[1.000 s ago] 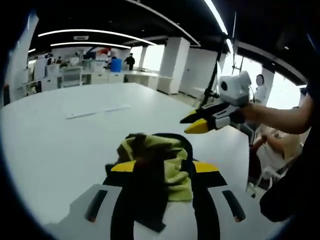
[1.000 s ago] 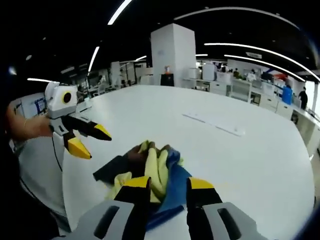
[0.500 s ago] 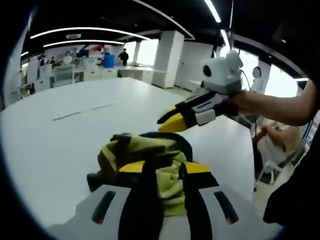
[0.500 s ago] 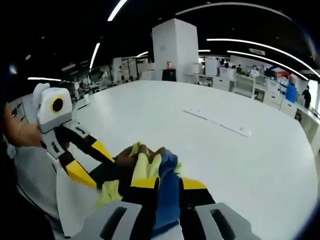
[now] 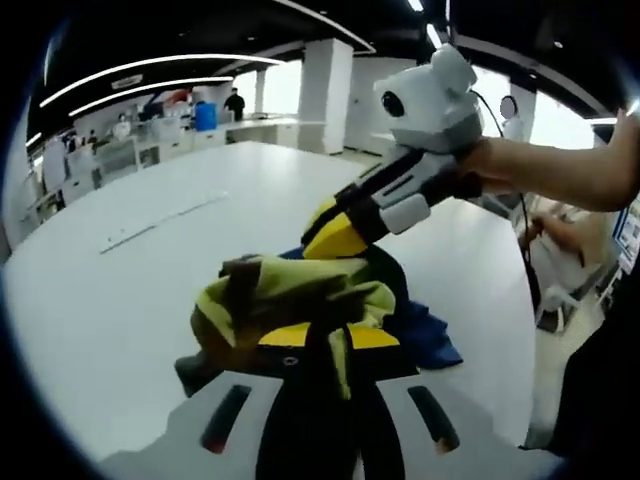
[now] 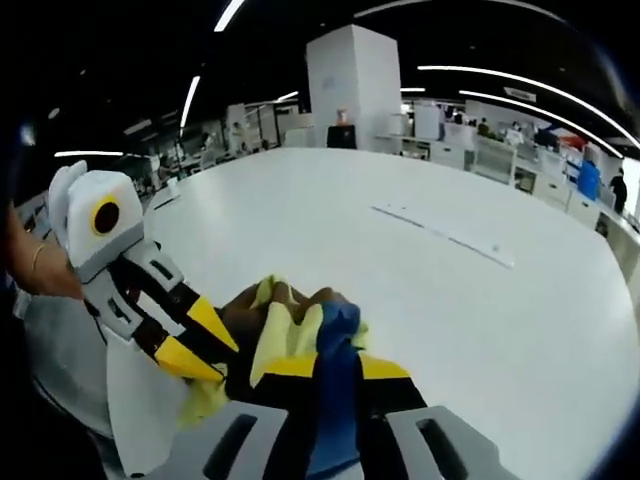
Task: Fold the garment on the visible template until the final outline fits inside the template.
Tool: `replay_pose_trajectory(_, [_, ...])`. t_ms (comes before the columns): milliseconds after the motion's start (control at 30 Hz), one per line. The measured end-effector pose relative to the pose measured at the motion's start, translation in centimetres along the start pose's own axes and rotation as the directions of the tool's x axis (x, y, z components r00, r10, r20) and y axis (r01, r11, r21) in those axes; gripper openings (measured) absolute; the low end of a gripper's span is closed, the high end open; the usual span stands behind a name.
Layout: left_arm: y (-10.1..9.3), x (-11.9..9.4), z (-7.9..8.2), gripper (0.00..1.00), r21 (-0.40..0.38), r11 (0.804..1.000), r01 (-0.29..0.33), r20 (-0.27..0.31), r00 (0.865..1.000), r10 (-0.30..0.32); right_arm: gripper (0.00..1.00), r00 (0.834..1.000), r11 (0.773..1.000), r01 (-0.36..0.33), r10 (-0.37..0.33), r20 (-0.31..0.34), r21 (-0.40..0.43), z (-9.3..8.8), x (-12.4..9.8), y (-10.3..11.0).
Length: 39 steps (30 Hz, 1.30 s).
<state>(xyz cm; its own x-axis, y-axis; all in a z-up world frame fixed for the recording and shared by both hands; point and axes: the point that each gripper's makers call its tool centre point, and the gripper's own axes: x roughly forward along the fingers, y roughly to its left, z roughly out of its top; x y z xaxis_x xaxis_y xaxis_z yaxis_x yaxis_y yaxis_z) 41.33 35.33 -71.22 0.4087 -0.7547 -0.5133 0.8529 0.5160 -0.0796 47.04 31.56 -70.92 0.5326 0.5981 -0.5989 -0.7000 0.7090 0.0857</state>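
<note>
So the left tongs (image 5: pixel 318 338) are clamped on a bunched-up fold of the garment (image 5: pixel 290 300), olive-yellow and dark cloth pinched right between the yellow tips. The left gripper view also catches a blue part of it spilling out on the desk (image 5: pixel 110 290) to the right, which from the other side mostly reads as a blue strip running down between the jaws. The right tongs (image 6: pixel 332 368) are clenched on that yellow-and-blue fold too.

Each view picks up the other tool: the right tongs (image 5: pixel 335 235) come in from the upper right, tips angled down onto the top of the pile, with a hand (image 5: pixel 500 165) and bare forearm behind. In the right gripper view the left tongs (image 6: pixel 195 345) poke in from the left, tips buried in the cloth, a hand (image 6: pixel 30 270) at the edge.

The garment sits crumpled near the desk's front edge. Further back there's a thin pale strip (image 6: pixel 445 238) lying flat. Beyond it: open office, white pillar (image 6: pixel 350 85), ceiling light strips, people standing far off.
</note>
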Motion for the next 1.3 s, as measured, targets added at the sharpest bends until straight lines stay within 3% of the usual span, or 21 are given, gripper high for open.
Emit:
replay_pose_trajectory(233, [0.1,0.2,0.0,0.0,0.007,1.0,0.01,-0.002,1.0,-0.01,0.0,1.0,1.0,0.006,-0.006,-0.029,-0.002,-0.3,0.4,-0.1])
replay_pose_trajectory(500, [0.9,-0.4,0.2,0.0,-0.015,1.0,-0.024,0.004,1.0,0.024,0.0,0.999,1.0,0.014,-0.013,-0.046,0.016,-0.5,0.3,-0.3])
replay_pose_trajectory(767, [1.0,-1.4,0.7,0.0,-0.066,0.998,-0.021,0.025,0.999,0.022,0.0,0.999,1.0,0.025,-0.025,-0.032,0.017,0.2,-0.5,-0.5])
replay_pose_trajectory(933, [1.1,-1.6,0.8,0.0,-0.055,0.998,-0.028,0.025,0.999,0.03,0.0,0.999,0.999,0.038,-0.038,-0.025,0.016,0.5,-1.1,-1.0])
replay_pose_trajectory(1300, [2.9,-4.5,3.8,0.0,-0.061,0.995,-0.075,0.095,0.992,0.081,0.0,0.996,0.996,0.086,-0.086,0.011,-0.008,1.9,-3.0,-2.5])
